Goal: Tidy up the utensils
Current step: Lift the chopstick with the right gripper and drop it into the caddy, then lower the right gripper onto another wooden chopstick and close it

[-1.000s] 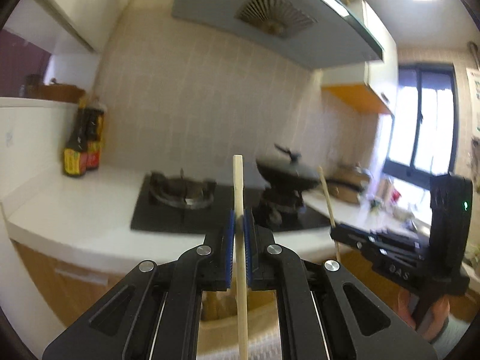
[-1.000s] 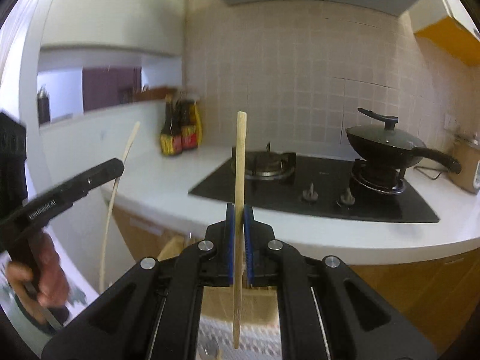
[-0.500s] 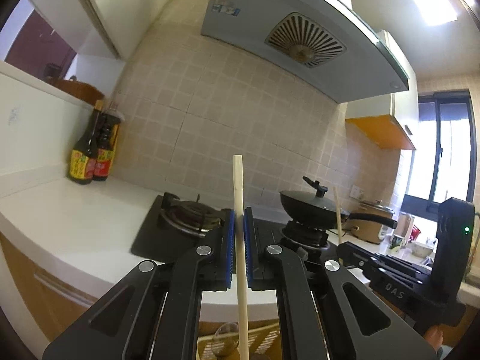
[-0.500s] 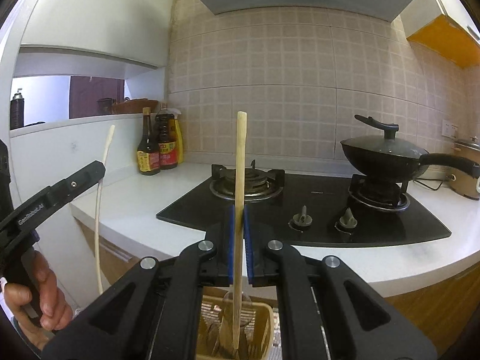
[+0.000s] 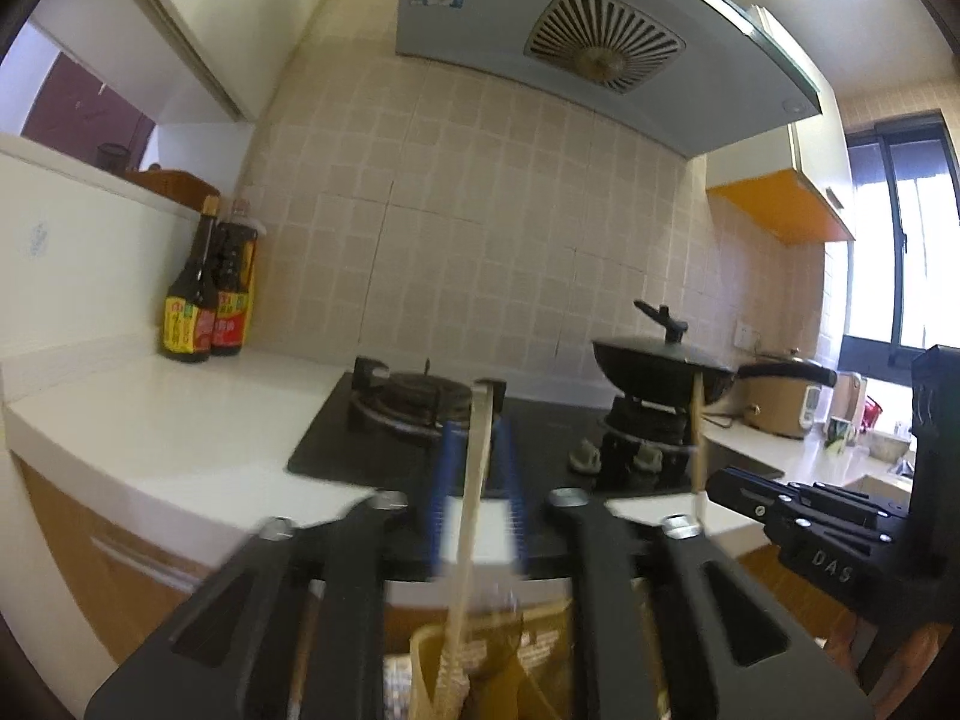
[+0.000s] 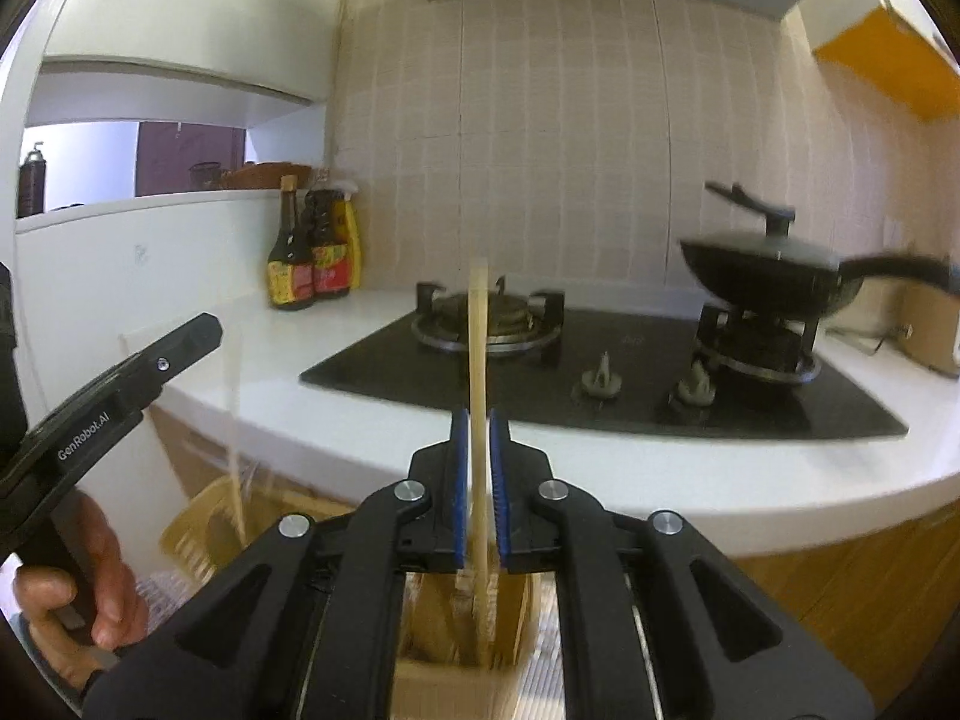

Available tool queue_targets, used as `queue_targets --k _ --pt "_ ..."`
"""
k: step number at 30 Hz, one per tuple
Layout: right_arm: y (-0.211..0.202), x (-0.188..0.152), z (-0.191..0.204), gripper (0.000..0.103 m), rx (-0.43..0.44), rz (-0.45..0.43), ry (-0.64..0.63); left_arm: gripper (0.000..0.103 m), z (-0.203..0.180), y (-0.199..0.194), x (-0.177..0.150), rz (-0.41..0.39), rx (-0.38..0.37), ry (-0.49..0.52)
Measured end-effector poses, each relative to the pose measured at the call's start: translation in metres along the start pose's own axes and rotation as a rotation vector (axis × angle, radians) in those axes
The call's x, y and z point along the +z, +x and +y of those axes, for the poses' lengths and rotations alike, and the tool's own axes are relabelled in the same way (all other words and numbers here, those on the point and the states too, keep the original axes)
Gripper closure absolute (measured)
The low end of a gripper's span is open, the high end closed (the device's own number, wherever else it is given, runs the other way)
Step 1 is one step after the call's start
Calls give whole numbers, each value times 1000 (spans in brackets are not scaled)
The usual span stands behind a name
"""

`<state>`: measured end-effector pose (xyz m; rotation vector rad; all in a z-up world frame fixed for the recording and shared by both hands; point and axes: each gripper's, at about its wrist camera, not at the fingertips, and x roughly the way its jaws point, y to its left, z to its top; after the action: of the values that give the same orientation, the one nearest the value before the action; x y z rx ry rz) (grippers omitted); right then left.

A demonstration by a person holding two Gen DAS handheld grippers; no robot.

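Note:
In the left wrist view my left gripper (image 5: 477,438) is open, its blue pads apart. A pale wooden chopstick (image 5: 474,480) stands loose between them, its lower end in a yellow utensil holder (image 5: 480,666) below. In the right wrist view my right gripper (image 6: 479,420) has its pads slightly apart around a second wooden chopstick (image 6: 478,360), whose lower end sits in the holder (image 6: 468,630). The left gripper (image 6: 120,384) shows at the left there; the right gripper (image 5: 798,516) shows at the right in the left wrist view.
A white counter (image 6: 600,462) carries a black gas hob (image 6: 600,372) with a lidded black wok (image 6: 768,276). Sauce bottles (image 5: 207,306) stand at the back left. A rice cooker (image 5: 780,402) and a window are at the right. A range hood hangs above.
Both grippers lowered their chopsticks into the yellow holder. The left gripper's pads opened and let go of its chopstick. The right gripper's pads have parted slightly.

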<state>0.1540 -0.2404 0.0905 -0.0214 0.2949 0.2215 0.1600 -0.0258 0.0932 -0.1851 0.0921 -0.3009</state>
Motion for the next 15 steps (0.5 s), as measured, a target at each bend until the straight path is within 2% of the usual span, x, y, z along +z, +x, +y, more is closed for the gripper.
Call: queue_targets --k 3,6,7,8,10,15 --pt "-19 -7 -10 87 10 17 48 67 1 -15 -2 22 -14 -3" --pt "-41 -13 -19 71 17 33 88 53 3 -36 -1 47 -33 -1" --pt "-50 -14 -22 57 24 39 103 51 3 -41 -2 55 -39 -3" --pt "-58 -16 -24 48 24 49 116 50 4 -48 -2 67 -47 -8" --pt "-69 -18 -24 48 22 70 124 46 5 -64 -2 97 -71 -17" --pt "-96 -26 -12 48 21 156 116 43 -2 -95 -1 161 -111 4"
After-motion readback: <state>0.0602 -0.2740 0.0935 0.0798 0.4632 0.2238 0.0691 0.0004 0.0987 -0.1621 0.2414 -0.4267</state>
